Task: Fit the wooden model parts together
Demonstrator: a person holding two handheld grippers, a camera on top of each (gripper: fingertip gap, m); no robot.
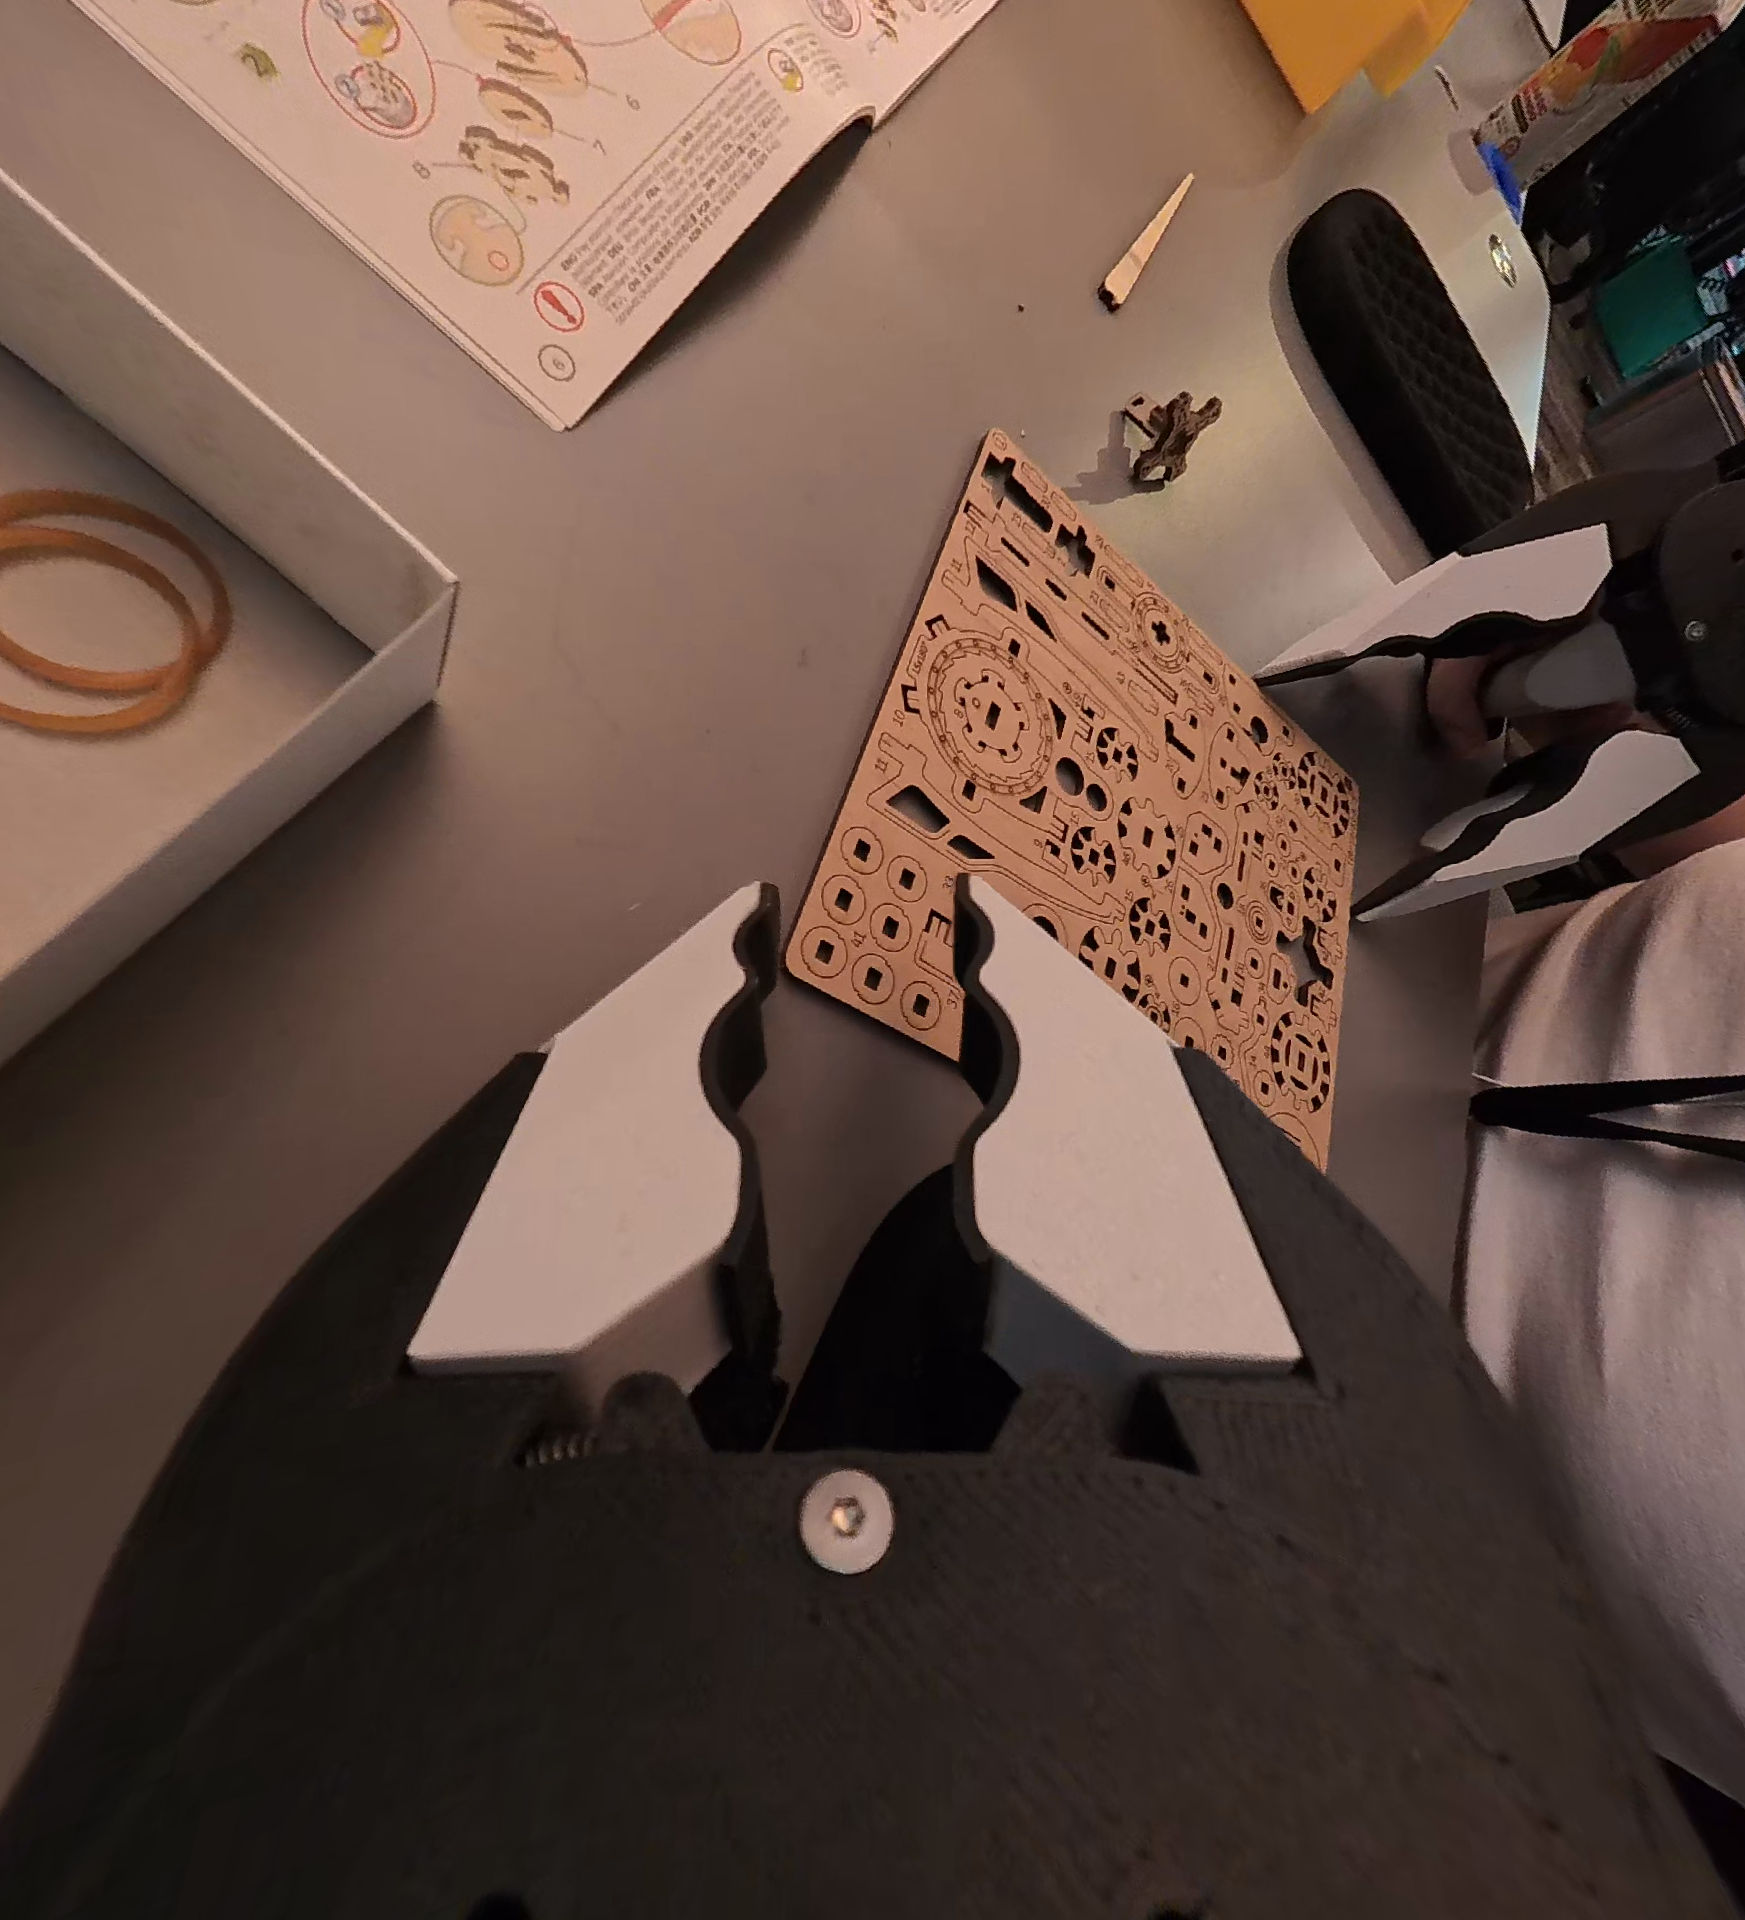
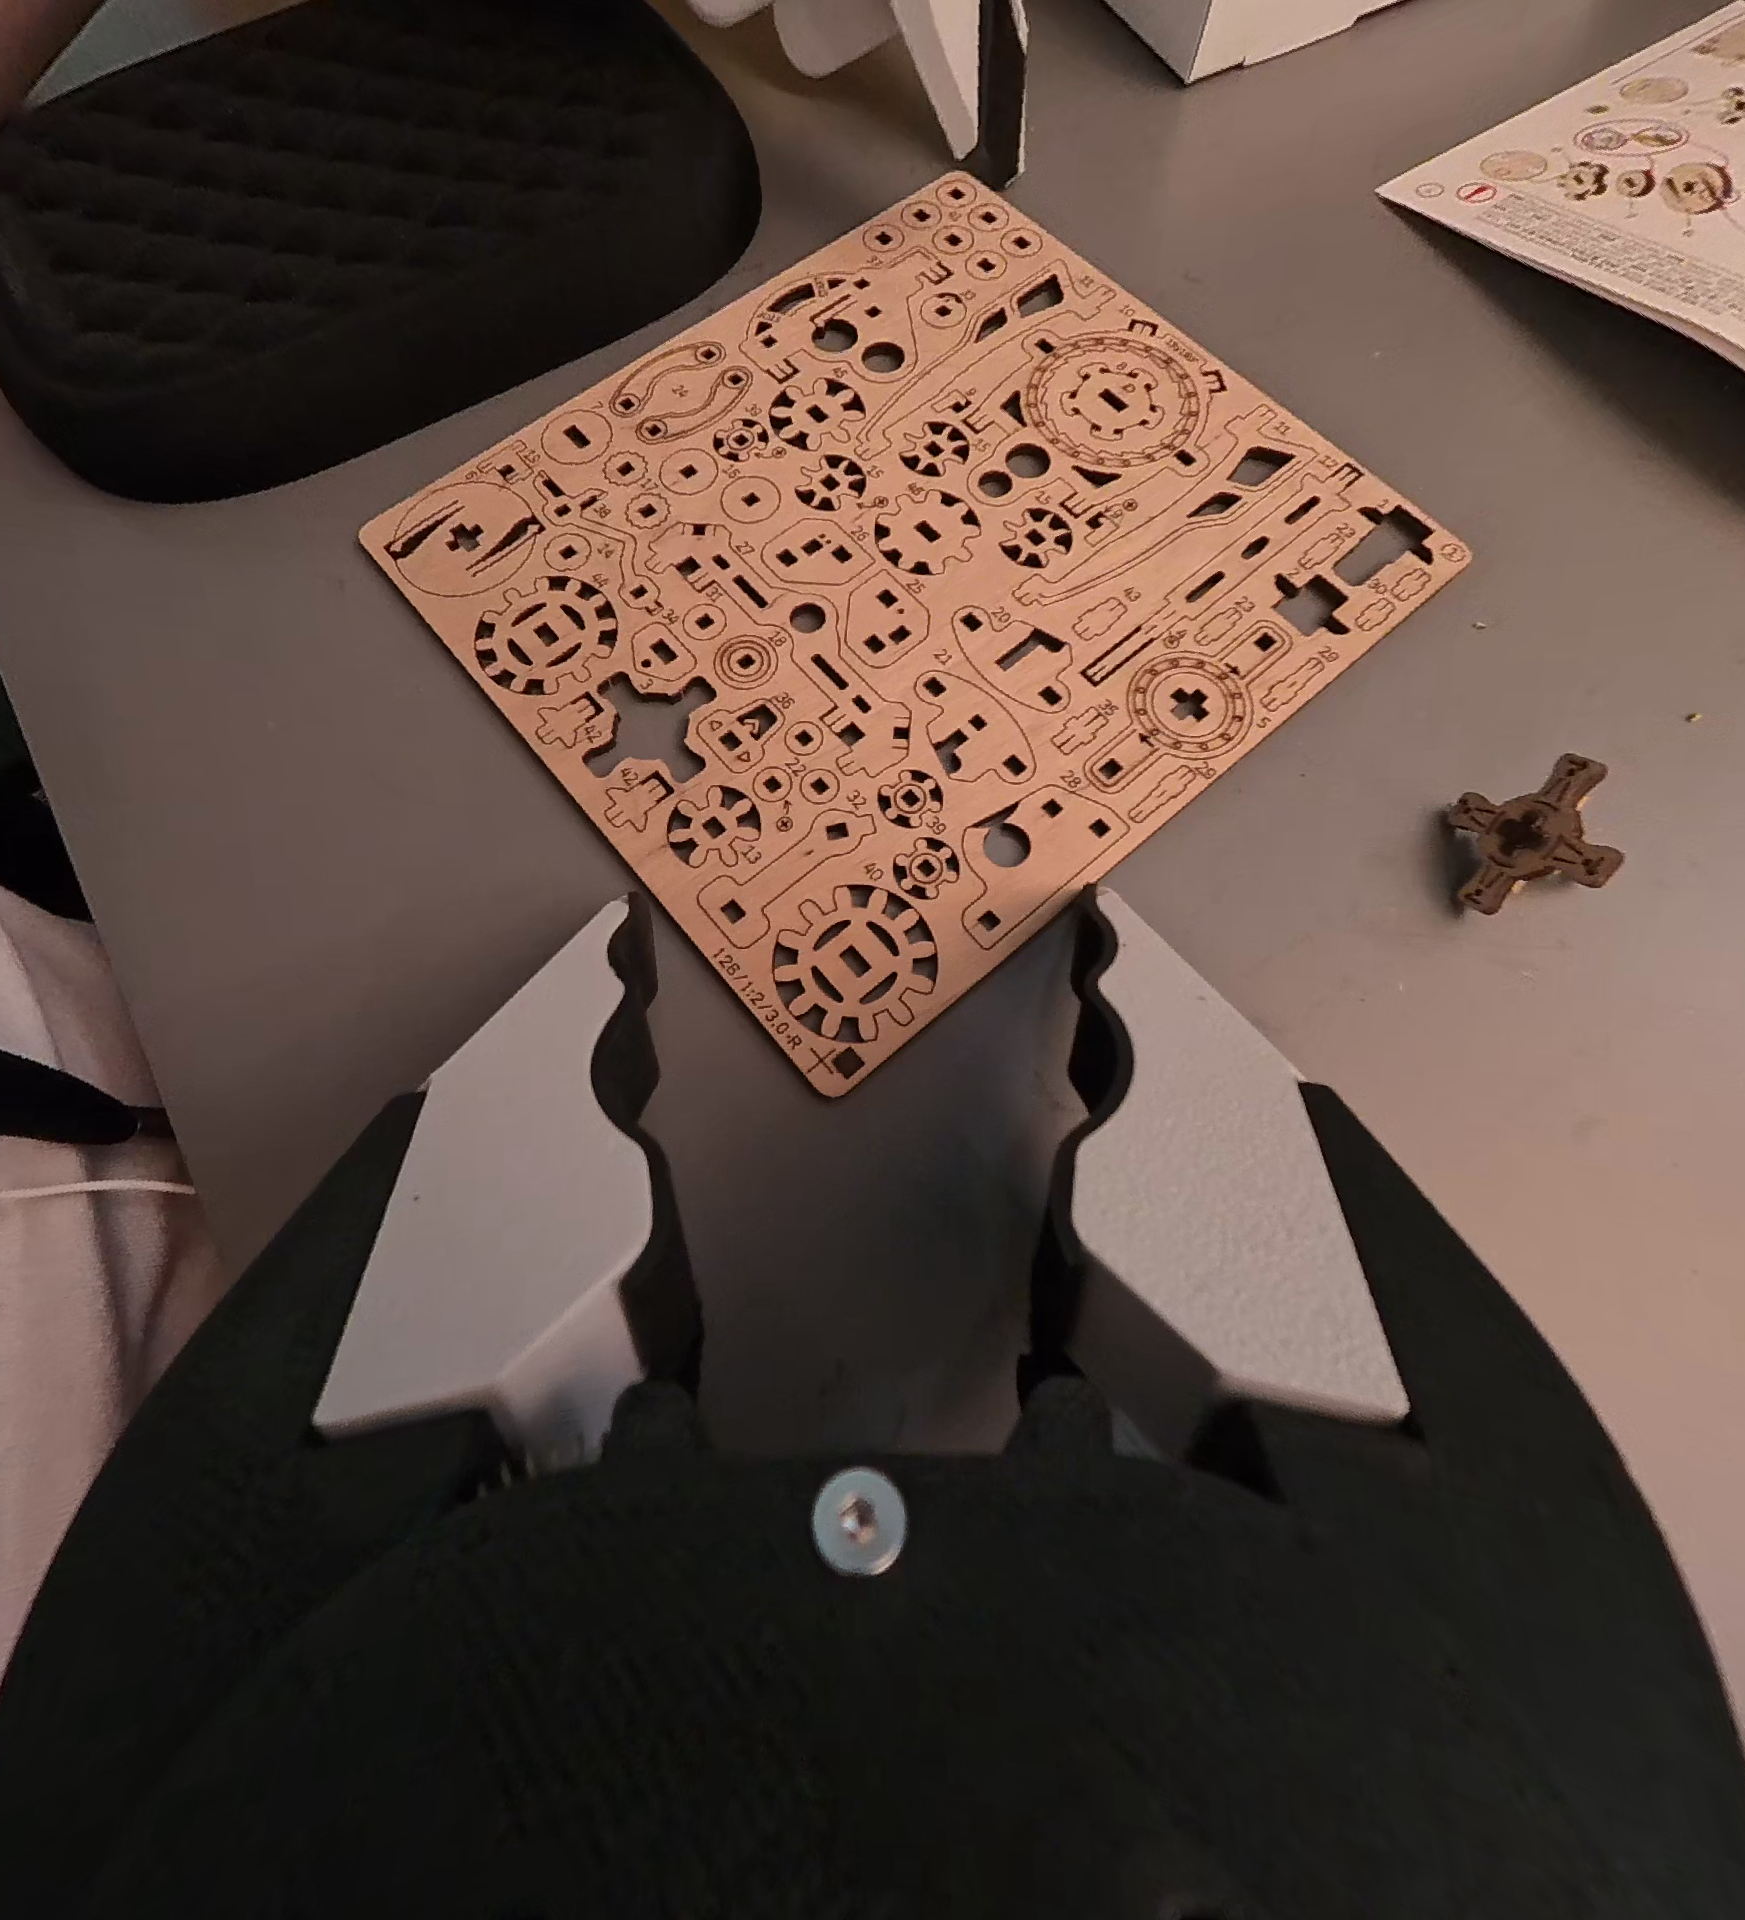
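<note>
Plywood, thin and laser-cut: in the left wrist view the wooden parts sheet [image 1: 1086, 790] lies flat on the grey table [image 1: 639, 644], just beyond the left gripper [image 1: 868, 904], whose jaws stand apart with nothing between them. The sheet is nearly square, so it has no marked long axis; one corner points back toward this gripper. A small dark cross-shaped wooden assembly [image 1: 1172, 434] sits just past the sheet's far corner, and a pale wooden sliver [image 1: 1148, 241] lies farther off. A white box tray [image 1: 224, 436] holding rubber bands [image 1: 68, 613] is on the left, an instruction booklet [image 1: 556, 156] at the far side. The right gripper [image 1: 1315, 790] hovers at the sheet's right edge, open.

From the right wrist view the same sheet [image 2: 909, 623] lies corner-on to the right gripper [image 2: 863, 914] — open, empty, its tips over the near corner. I judge the sheet light, stiff yet brittle; thin bridges hold the parts, so pinching an edge and pressing pieces out gently seems safest. The dark assembly [image 2: 1533, 836] rests to the right, apart from the sheet; a black foam pad [image 2: 348, 229] lies far left.
</note>
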